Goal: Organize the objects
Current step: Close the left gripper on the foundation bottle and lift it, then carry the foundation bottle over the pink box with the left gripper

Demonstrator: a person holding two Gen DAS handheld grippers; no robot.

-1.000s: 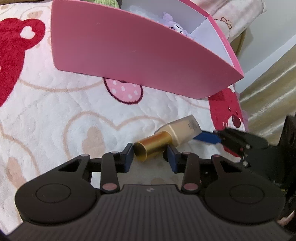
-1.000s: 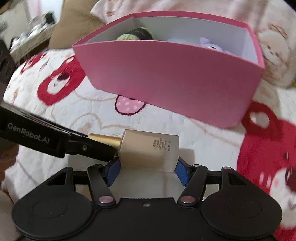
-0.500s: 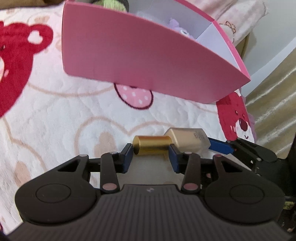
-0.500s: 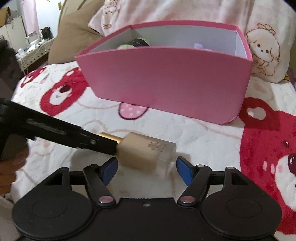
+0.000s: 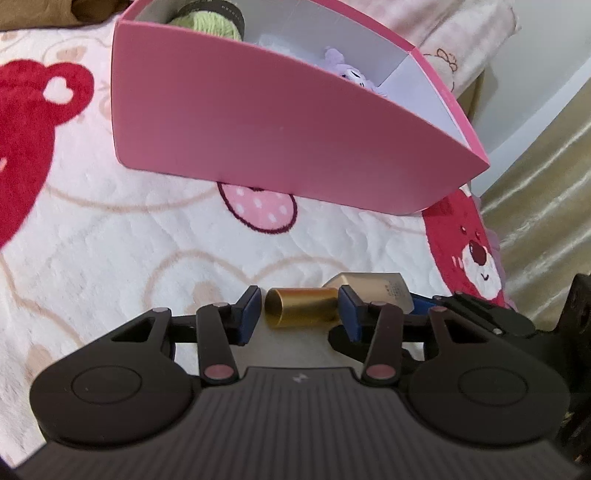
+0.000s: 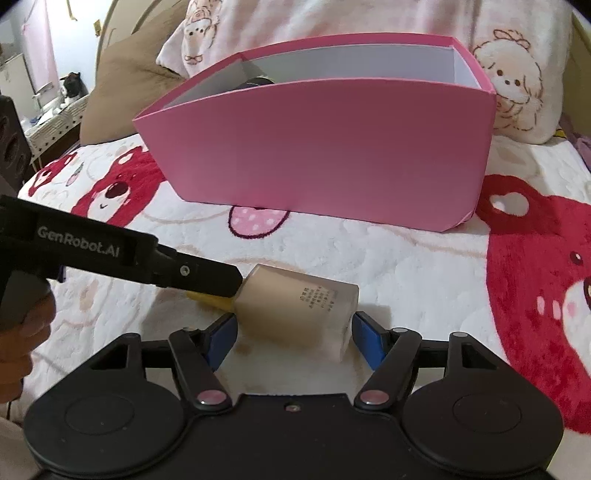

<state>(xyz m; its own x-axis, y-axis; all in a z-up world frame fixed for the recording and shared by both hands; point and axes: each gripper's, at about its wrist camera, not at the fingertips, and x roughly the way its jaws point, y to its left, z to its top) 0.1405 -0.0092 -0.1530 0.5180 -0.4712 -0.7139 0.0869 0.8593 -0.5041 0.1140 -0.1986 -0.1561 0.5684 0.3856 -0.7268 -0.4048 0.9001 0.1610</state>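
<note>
Gold cap [image 5: 301, 308] of the bottle [image 6: 297, 314] is sitting crosswise between my left gripper's [image 5: 298, 309] blue pads [image 5: 248, 308]. Left pad is showing a thin gap to the cap's open end, right pad is touching near the shoulder, so the jaws are narrow around the cap, but I cannot tell if they are really clamping. In the right wrist view my left gripper is reaching in low from the left, its black finger lying over the cap, my bare hand [image 6: 18, 343] wrapping the handle at the frame edge.

My right gripper [image 6: 293, 341] is pointing level toward the pink box [image 6: 325, 147], jaws spread wide. Frosted beige bottle body is lying between the blue pads [image 6: 221, 338], tilted, printed label facing up. Neither pad is pressing it; a small gap is showing on the right side, and the left side is too close to call.

Bottle is hovering or resting low over the white blanket [image 5: 110, 236] with red bears, near side of the box, well outside it. Box is standing open on the blanket, green yarn [image 5: 205, 22] and a purple plush [image 5: 341, 66] showing inside.
</note>
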